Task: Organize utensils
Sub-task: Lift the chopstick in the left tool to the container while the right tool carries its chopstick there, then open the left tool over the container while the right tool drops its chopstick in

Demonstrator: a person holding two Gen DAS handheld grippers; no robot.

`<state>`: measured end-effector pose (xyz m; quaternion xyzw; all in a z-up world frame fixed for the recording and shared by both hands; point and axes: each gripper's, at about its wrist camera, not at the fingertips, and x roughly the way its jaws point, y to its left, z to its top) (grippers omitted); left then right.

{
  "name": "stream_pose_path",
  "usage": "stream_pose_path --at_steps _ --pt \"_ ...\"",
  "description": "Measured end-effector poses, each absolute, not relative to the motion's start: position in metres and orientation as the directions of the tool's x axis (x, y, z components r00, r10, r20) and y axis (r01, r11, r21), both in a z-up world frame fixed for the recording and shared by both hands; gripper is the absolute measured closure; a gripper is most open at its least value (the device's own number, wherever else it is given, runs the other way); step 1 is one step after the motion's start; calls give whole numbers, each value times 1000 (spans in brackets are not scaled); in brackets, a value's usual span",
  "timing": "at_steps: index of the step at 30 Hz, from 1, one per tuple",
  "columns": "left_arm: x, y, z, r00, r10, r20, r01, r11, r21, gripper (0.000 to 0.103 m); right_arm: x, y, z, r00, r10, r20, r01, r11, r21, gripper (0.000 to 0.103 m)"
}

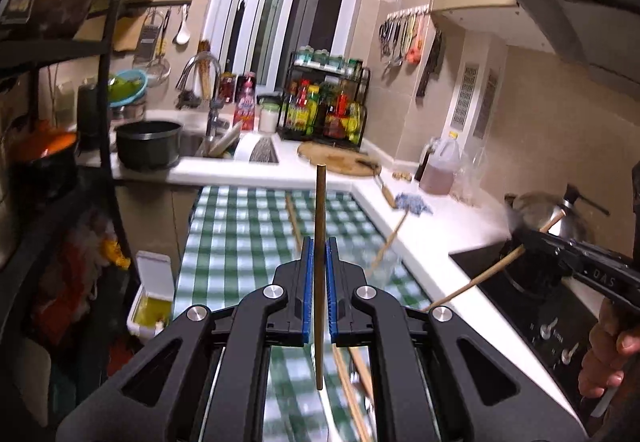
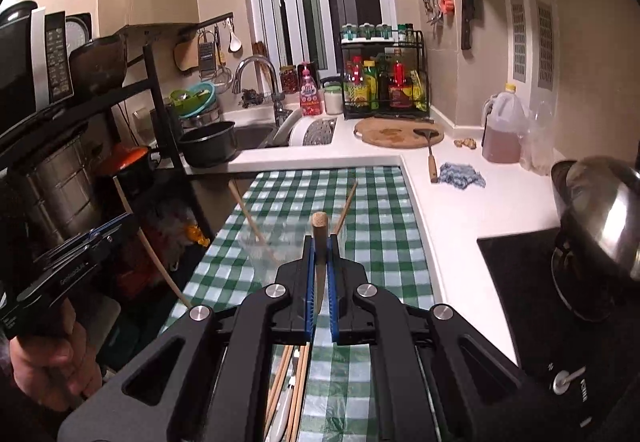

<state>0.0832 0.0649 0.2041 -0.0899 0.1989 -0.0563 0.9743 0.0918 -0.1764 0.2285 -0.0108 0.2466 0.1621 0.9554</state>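
- The left gripper (image 1: pixel 319 260) has its jaws pinching one chopstick (image 1: pixel 319 242) upright, held near its middle, so long lengths stand free above and below the blue pads (image 1: pixel 307 274).
- The right gripper (image 2: pixel 319 262) has its jaws pressed onto a second chopstick (image 2: pixel 319 232), gripped close to its top end, with most of the stick hanging below; from the left wrist view that stick (image 1: pixel 496 270) slants across toward the stove.
- A clear glass cup (image 2: pixel 266 250) stands on the checked cloth (image 2: pixel 372 226) ahead, already holding two chopsticks that lean apart; it looks like the place these sticks are meant to go.
- Risk: a thin round stick pinched at one spot can pivot or slide out, more so for the right one, held near its end.
- Risk: a lowering tip could strike the cup's rim or the leaning sticks; the cup looks light and could tip.
- Risk: the two grippers are close, so their long sticks could cross.
- More chopsticks (image 2: pixel 294 382) lie on the cloth under the right gripper, untouched.
- Open room: the cloth around the cup is mostly bare.
- Edges: the cloth-covered bench drops off on the left beside a dark shelf rack (image 2: pixel 160 89); the white bench (image 2: pixel 452 193) borders it on the right, with the steel pot (image 2: pixel 600 217) and stove (image 2: pixel 520 266) near the right gripper.
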Motion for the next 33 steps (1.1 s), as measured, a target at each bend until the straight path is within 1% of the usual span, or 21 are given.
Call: stream_pose_path --at_steps 4,7,10,13,16,23,33 --pt "109 69 238 935 -163 -314 99 973 -210 97 108 -169 256 829 317 -460 -328 943 60 97" --pt "127 70 257 948 -176 -266 115 967 -228 97 117 -159 278 851 307 -426 -327 944 27 97" --pt "143 74 262 957 -178 -230 120 962 -244 97 128 -150 293 869 294 -399 -319 948 2 97" --pt "155 80 253 962 -183 -204 125 955 -269 97 142 -143 291 870 288 -401 -320 947 -14 97" --pt "172 82 239 955 -193 -225 127 952 -280 97 162 -135 277 857 265 -443 -313 949 -37 97" --pt "201 83 208 935 -200 -294 121 956 -267 97 195 -124 236 805 240 -543 -308 951 -36 97" --pt "227 81 170 896 -211 -391 104 956 -276 97 218 -116 200 760 215 -614 -303 952 -41 97"
